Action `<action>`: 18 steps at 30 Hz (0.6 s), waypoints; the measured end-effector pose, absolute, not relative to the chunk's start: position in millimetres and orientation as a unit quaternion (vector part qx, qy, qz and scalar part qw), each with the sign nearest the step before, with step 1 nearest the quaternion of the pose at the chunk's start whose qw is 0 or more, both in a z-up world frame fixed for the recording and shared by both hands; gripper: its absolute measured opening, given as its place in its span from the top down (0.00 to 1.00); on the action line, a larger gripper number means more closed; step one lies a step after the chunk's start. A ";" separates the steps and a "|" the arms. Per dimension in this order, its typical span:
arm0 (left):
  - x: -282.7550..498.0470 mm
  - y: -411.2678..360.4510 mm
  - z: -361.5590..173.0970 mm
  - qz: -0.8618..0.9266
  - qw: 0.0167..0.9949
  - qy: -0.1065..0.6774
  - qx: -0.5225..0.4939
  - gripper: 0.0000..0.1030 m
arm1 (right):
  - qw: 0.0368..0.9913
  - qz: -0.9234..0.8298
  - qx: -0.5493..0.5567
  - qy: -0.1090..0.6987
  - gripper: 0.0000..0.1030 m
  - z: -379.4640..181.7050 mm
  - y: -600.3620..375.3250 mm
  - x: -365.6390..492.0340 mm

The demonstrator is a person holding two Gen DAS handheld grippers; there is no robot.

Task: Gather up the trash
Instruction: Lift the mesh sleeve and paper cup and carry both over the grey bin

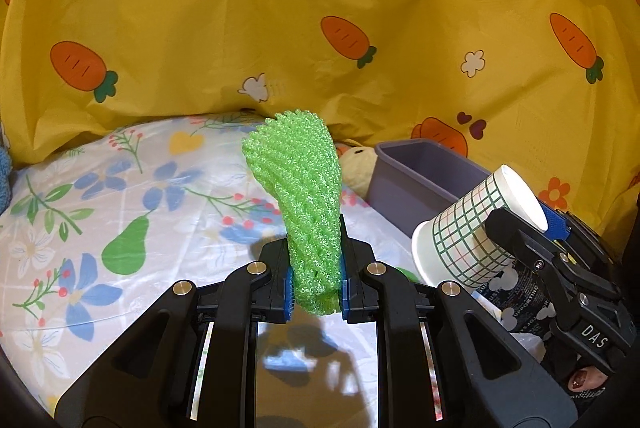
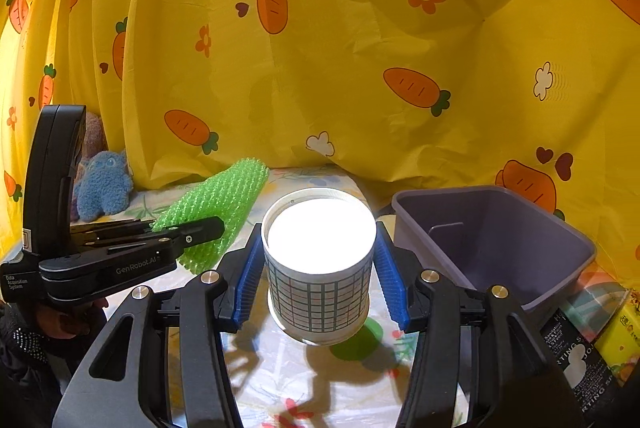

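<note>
My left gripper [image 1: 316,288] is shut on a green foam net sleeve [image 1: 304,188], which sticks up between its blue pads above the flowered tablecloth [image 1: 100,208]. From the right wrist view the same sleeve [image 2: 224,200] shows at the left, held in the left gripper [image 2: 188,228]. My right gripper [image 2: 320,268] is shut on a white paper cup [image 2: 318,260] with a green and red grid pattern, bottom facing the camera. The cup [image 1: 476,224] appears at the right in the left wrist view, beside a grey-purple bin [image 1: 420,180]. That bin [image 2: 500,240] stands empty just right of the cup.
A yellow carrot-print curtain [image 2: 360,48] closes off the back. A blue plush toy [image 2: 102,184] sits at the far left by the curtain, a pale yellow plush [image 1: 356,164] left of the bin. Printed packages [image 2: 592,340] lie at the lower right.
</note>
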State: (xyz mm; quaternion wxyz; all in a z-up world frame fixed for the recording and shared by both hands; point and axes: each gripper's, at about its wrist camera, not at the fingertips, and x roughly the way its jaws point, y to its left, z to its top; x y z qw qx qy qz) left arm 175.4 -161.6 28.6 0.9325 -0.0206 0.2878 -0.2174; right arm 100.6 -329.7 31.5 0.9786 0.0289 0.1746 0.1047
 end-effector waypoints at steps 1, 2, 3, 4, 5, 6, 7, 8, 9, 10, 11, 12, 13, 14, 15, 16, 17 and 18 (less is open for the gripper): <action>174.5 -167.0 29.1 -0.222 0.932 0.288 -0.017 0.85 | 0.979 0.103 0.029 0.174 0.49 31.2 -332.2 99.7; 174.4 -172.2 29.4 -0.226 0.931 0.287 -0.014 0.85 | 0.979 0.100 0.029 0.174 0.49 30.8 -334.4 99.0; 174.1 -175.9 29.7 -0.229 0.930 0.287 -0.012 0.85 | 0.980 0.096 0.029 0.173 0.49 30.5 -336.8 98.1; 174.4 -179.1 30.0 -0.234 0.929 0.287 -0.011 0.85 | 0.980 0.094 0.030 0.172 0.49 30.5 -339.1 97.3; 174.7 -182.6 30.2 -0.237 0.928 0.287 -0.009 0.85 | 0.980 0.092 0.031 0.172 0.49 30.3 -341.7 96.7; 175.1 -185.8 30.5 -0.240 0.927 0.287 -0.008 0.85 | 0.981 0.090 0.031 0.171 0.49 30.5 -344.0 96.1; 175.4 -189.2 30.7 -0.242 0.927 0.287 -0.006 0.85 | 0.981 0.088 0.032 0.170 0.49 30.7 -346.1 95.6; 175.6 -192.7 31.1 -0.245 0.926 0.287 -0.005 0.85 | 0.981 0.086 0.032 0.169 0.49 30.7 -348.3 95.7; 176.5 -196.1 31.6 -0.248 0.925 0.288 -0.003 0.85 | 0.982 0.083 0.033 0.169 0.49 30.7 -350.5 95.8; 177.5 -199.9 32.0 -0.251 0.924 0.288 -0.001 0.85 | 0.982 0.080 0.034 0.168 0.49 30.6 -352.8 96.0; 178.1 -203.2 32.2 -0.254 0.924 0.287 0.000 0.85 | 0.982 0.077 0.035 0.168 0.49 30.5 -354.9 96.3; 178.6 -206.5 32.3 -0.257 0.923 0.287 0.003 0.85 | 0.982 0.074 0.036 0.168 0.49 30.2 -357.3 96.4; 179.3 -210.0 32.3 -0.259 0.922 0.287 0.005 0.85 | 0.982 0.072 0.037 0.168 0.49 29.9 -359.7 96.7; 180.0 -213.5 32.6 -0.262 0.922 0.287 0.007 0.85 | 0.983 0.070 0.038 0.168 0.49 29.5 -361.9 97.0; 180.8 -216.7 33.0 -0.264 0.921 0.286 0.008 0.85 | 0.983 0.066 0.038 0.168 0.49 29.1 -363.9 97.1; 181.8 -219.8 33.3 -0.267 0.920 0.286 0.010 0.85 | 0.983 0.064 0.038 0.167 0.49 28.6 -365.5 97.4; 182.9 -222.6 33.6 -0.269 0.920 0.286 0.011 0.85 | 0.983 0.061 0.038 0.167 0.49 28.1 -367.1 97.7; 183.7 -225.8 33.9 -0.272 0.919 0.286 0.012 0.85 | 0.984 0.058 0.037 0.167 0.49 27.6 -368.4 98.1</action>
